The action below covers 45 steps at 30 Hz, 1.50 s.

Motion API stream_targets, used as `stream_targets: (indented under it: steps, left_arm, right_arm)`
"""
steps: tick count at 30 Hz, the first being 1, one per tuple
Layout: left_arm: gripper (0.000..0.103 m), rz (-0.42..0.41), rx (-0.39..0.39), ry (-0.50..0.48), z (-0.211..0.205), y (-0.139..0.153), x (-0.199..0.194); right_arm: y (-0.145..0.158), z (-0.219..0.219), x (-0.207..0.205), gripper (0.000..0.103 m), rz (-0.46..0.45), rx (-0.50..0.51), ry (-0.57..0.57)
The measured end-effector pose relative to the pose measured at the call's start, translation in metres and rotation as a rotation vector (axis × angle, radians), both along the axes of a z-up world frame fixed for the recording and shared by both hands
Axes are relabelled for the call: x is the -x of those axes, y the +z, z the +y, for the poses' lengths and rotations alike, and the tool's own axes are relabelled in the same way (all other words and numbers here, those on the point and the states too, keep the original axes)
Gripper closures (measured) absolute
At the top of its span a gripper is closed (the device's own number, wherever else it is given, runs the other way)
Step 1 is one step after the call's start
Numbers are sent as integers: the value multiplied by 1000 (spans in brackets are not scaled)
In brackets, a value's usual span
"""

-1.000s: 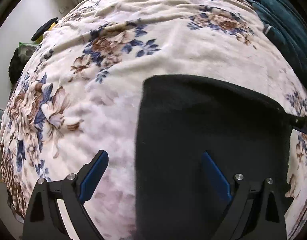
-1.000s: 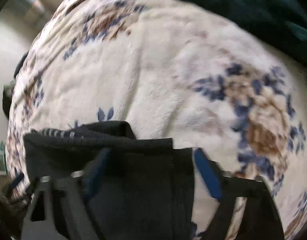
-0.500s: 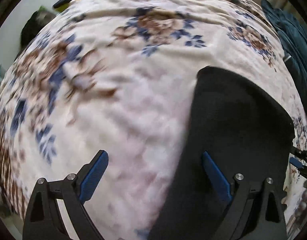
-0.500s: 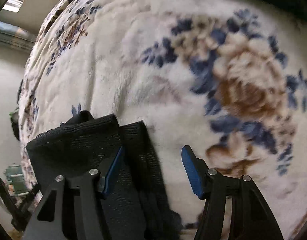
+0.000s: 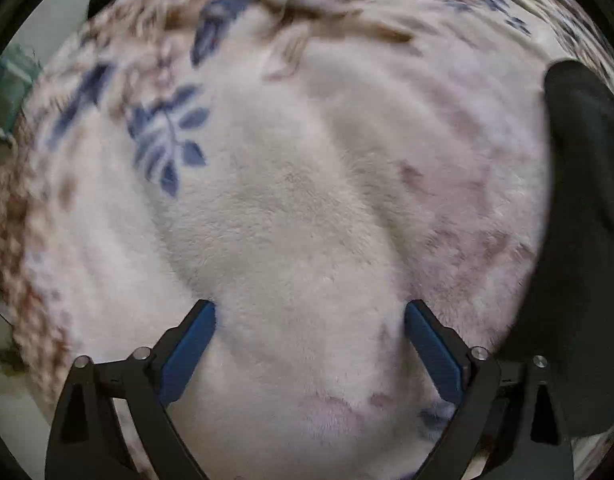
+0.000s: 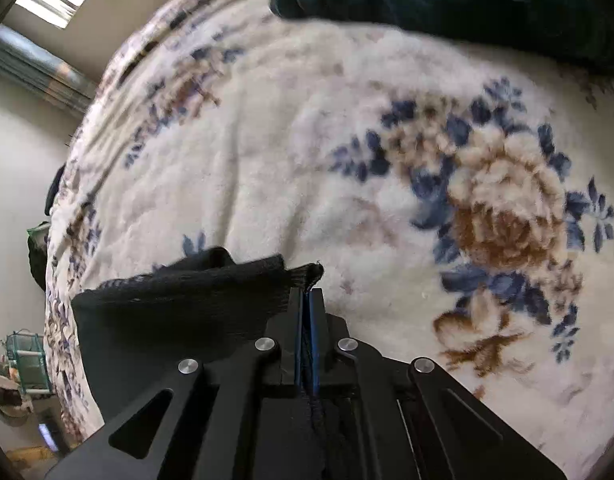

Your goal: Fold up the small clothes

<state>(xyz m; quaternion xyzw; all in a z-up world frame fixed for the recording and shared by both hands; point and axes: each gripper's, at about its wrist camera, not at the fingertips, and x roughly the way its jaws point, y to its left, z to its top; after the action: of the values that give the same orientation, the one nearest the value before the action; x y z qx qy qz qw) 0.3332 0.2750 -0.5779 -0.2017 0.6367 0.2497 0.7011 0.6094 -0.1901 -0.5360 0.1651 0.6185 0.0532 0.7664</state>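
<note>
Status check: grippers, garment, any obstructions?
Right gripper shut on black garment edge. Left gripper opening, empty, over floral blanket. Nothing in the way.

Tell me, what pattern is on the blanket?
Cream blanket with blue-and-brown flowers, clearest in the right wrist view.

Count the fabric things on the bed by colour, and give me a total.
Black: 1, the small garment, pinched by the right gripper.
Dark green: 1, the cloth at the far edge.
Floral cream: 1, the blanket.
Total: 3

black garment (image 6: 179,312), cream blanket (image 6: 291,152) — blue-brown florals
</note>
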Motion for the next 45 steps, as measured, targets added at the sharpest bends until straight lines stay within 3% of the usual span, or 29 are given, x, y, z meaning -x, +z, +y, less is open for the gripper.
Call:
stream_targets:
  steps: [2, 3, 4, 7, 8, 9, 10, 13, 15, 18, 21, 23, 29, 31, 33, 35, 36, 37, 38, 42, 45]
  left_arm:
    - [0, -22, 28, 34, 7, -6, -1]
    - [0, -26, 42, 51, 10, -9, -1]
    - [0, -29, 41, 61, 11, -10, 0]
    - [0, -42, 18, 70, 8, -10, 2]
    - [0, -31, 14, 64, 7, -9, 1]
    - [0, -19, 7, 58, 6, -5, 0]
    - [0, -12, -5, 46, 3, -1, -5]
    - [0, -35, -77, 7, -6, 24, -15]
    - [0, -103, -106, -4, -11, 50, -24]
    - [0, -183, -136, -37, -19, 81, -46]
    - [0, -228, -122, -118, -36, 92, -81]
    - [0, -233, -97, -200, -54, 88, -112]
    - [0, -195, -162, -404, -88, 57, -197]
    - [0, -147, -190, -431, -91, 40, -220]
    - [0, -128, -160, -417, -86, 32, -234]
    - [0, -129, -131, -387, -79, 36, -234]
    - [0, -141, -119, -375, -76, 41, -231]
    - [0, -154, -116, -367, -74, 46, -226]
    - [0, -166, -114, -360, -74, 55, -216]
    - [0, -202, -111, -342, -74, 77, -171]
    - [0, -184, -141, -338, -79, 85, -129]
  right_arm:
    - [-10, -7, -3, 68, 51, 8, -12]
    - [-16, -11, -4, 42, 66, -7, -17]
    - [-24, -14, -5, 34, 79, -54, -21]
    - [-42, -18, -6, 35, 122, -146, -32]
    - [-44, -18, -5, 40, 116, -153, -40]
    - [-42, -18, -3, 78, 90, -162, -46]
    - [-39, -15, -1, 101, 65, -178, -40]
    - [-20, -2, 3, 102, -3, -97, 10]
    - [1, 3, 9, 102, -67, -36, 23]
    - [29, -6, 13, 102, -134, -4, -30]
    - [47, -12, 10, 102, -186, 23, -75]
    - [48, -14, 2, 102, -187, 49, -88]
    - [18, -9, -15, 102, -105, 94, -94]
    - [6, -8, -20, 102, -77, 111, -68]
    - [-6, -14, -25, 100, 6, 53, -59]
    - [-8, -24, -23, 95, 47, 40, -80]
    - [-4, -32, -18, 85, 58, 19, -92]
    - [2, -40, -8, 67, 65, -8, -107]
    - [6, -47, 0, 63, 75, -28, -118]
    - [15, -63, 58, 62, 170, -88, -144]
    - [-9, -68, 110, 62, 305, -216, -250]
